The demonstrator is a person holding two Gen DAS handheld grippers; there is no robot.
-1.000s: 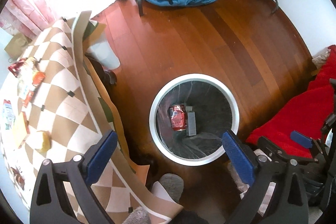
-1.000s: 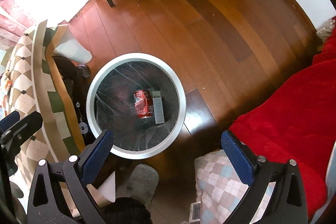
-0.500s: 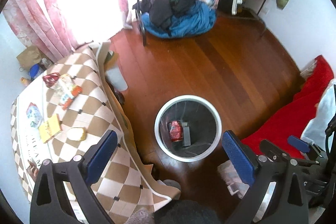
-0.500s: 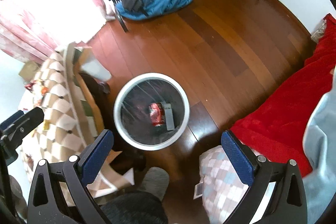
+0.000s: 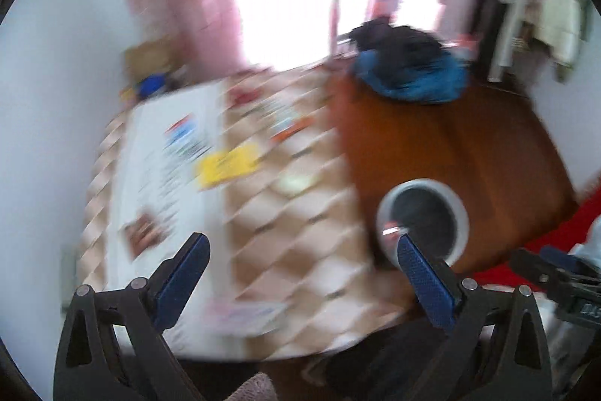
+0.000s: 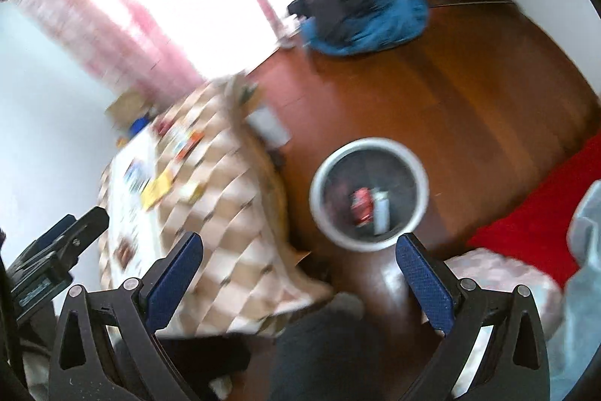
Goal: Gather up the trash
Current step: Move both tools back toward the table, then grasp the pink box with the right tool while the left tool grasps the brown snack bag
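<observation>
Left wrist view, heavily motion-blurred: left gripper, jaws spread wide, nothing between the blue pads, held high over a table covered in a tan-and-white diamond-pattern cloth. On the cloth: a yellow packet, a small dark-printed wrapper, further coloured wrappers toward the far end, too smeared to identify. White-rimmed trash bin on the wooden floor just right of the table, partly behind the right-hand pad.

Right wrist view, also blurred: right gripper, jaws likewise wide apart and empty, above the floor between table and bin. Bin contents: a red can and a pale grey oblong item, lying side by side at the bottom. Yellow packet and other litter on the cloth. Left gripper visible at the left edge.

Surroundings: blue-and-black clothing heap on the floor at the far side; pink curtain by the bright window; red blanket at right.
</observation>
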